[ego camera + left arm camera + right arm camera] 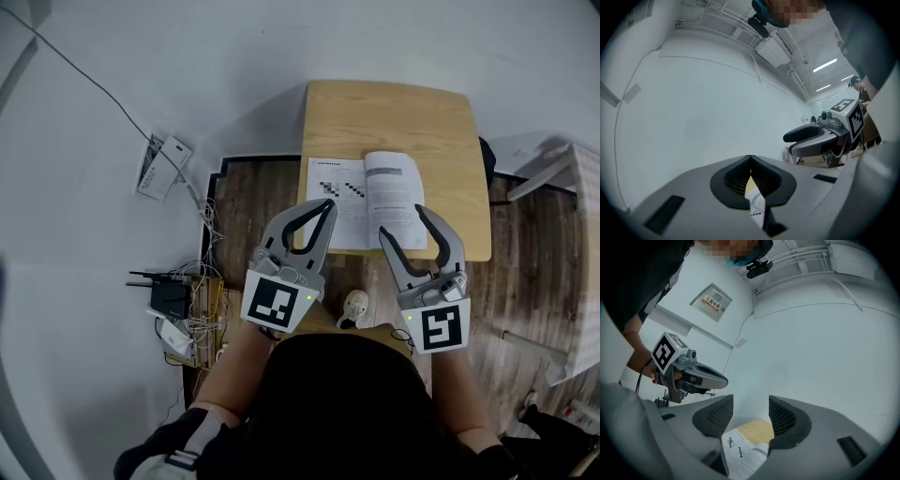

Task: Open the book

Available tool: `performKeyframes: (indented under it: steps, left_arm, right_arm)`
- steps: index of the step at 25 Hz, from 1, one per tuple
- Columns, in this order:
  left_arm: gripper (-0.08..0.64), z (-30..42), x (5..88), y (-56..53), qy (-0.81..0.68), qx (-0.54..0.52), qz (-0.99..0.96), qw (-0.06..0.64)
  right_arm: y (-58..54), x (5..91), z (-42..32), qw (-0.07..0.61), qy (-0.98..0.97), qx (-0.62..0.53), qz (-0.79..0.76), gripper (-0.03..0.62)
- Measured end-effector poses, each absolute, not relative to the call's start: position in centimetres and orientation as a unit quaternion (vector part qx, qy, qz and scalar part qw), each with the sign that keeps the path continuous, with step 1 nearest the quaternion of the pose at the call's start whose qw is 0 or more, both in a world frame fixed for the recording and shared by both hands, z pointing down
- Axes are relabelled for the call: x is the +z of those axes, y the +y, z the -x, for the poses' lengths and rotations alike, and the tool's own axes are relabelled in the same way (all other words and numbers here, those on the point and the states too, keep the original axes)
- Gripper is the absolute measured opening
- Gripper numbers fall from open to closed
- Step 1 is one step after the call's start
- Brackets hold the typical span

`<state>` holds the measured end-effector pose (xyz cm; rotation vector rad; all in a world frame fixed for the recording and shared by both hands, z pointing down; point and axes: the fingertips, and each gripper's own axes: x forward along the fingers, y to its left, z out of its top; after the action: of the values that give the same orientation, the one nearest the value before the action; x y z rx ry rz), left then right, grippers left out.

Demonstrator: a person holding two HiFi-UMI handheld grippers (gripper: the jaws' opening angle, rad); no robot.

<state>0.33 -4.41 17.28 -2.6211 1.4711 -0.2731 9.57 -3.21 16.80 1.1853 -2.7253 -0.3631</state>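
Standing over a small wooden table (394,117), a person holds a pair of tongs in each hand above its near edge. The book (370,197) lies open and flat on the near half of the tabletop, pages up. Its left page carries small chequered figures and its right page has a grey band at the top.

The left gripper (327,203) is closed, its two curved jaws meeting at the tips and clasping nothing. In the left gripper view, the closed left gripper (750,158) leaves only a narrow slot behind the tips, and a sliver of the book (757,206) and the table (751,187) shows through it. The right gripper (401,221) is open, its jaws spread well apart and empty. In the right gripper view, the open right gripper (751,411) frames the book's (745,453) printed page, with the table's (757,430) bare wood beyond it.

Neither tool touches the book; both hang in the air above its near edge, the left over the left page and the right over the right page. Each gripper camera also catches the other tool alongside: the right gripper (788,144) with jaws parted, the left gripper (724,379) with jaws together.

A router (169,300) amid tangled cables sits on the floor to the person's left.
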Motion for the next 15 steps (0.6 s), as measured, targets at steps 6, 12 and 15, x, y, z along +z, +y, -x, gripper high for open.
performKeyframes:
  steps: [6, 12, 15]
  left_arm:
    - [0.011, -1.3, 16.2, -3.6, 0.472, -0.087, 0.874, 0.074]
    - [0.011, -2.4, 14.6, -3.5, 0.455, -0.082, 0.882, 0.095]
    - [0.011, -2.8, 14.3, -3.2, 0.447, -0.075, 0.887, 0.086]
  right_arm:
    - [-2.4, 14.8, -8.8, 0.042, -0.916, -0.136, -0.375, 0.247]
    - [-1.9, 13.4, -8.4, 0.02, -0.926, -0.132, -0.352, 0.247]
    - [-1.7, 12.9, -8.2, 0.019, -0.927, -0.146, -0.346, 0.245]
